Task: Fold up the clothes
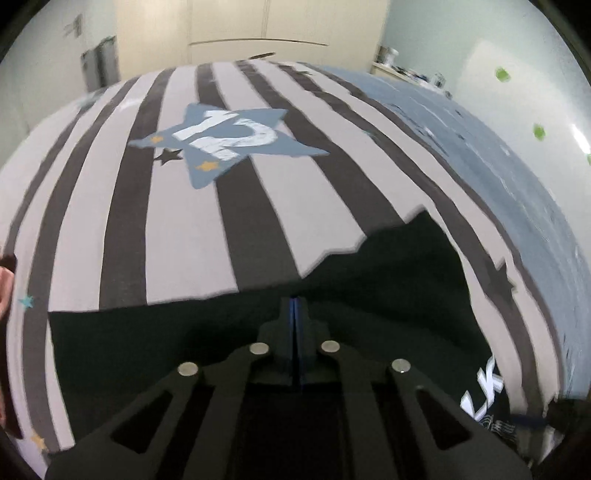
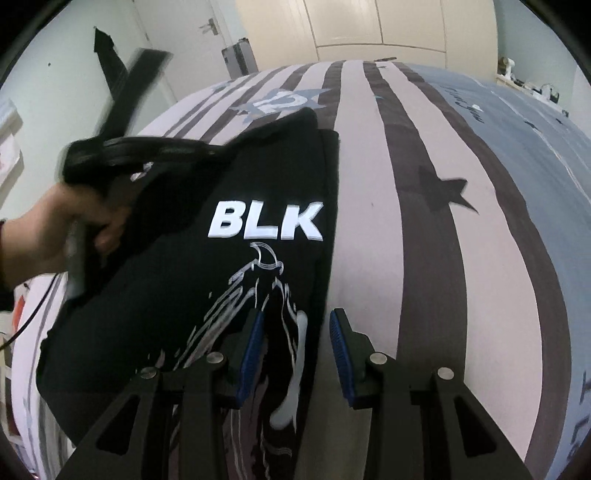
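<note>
A black T-shirt [image 2: 221, 280] with white "BLK" lettering [image 2: 264, 221] and a white line drawing lies on the striped bed cover [image 2: 369, 229]. My left gripper [image 1: 294, 308] is shut on black shirt fabric [image 1: 388, 280] at its edge. In the right wrist view a hand [image 2: 55, 229] holds that left gripper [image 2: 155, 147] at the shirt's far left side, where the cloth is lifted. My right gripper [image 2: 297, 339] is open, low over the shirt's near right edge; its blue pads [image 2: 255, 350] straddle that edge with printed cloth between them.
The cover has grey and pale stripes, a blue star marked "12" [image 1: 221, 136] and a blue section [image 1: 480, 147] on the right. Cream wardrobe doors [image 1: 258, 29] stand behind the bed, a metal case [image 2: 240, 55] by a door [image 2: 177, 37], a cluttered shelf [image 1: 406, 70] at right.
</note>
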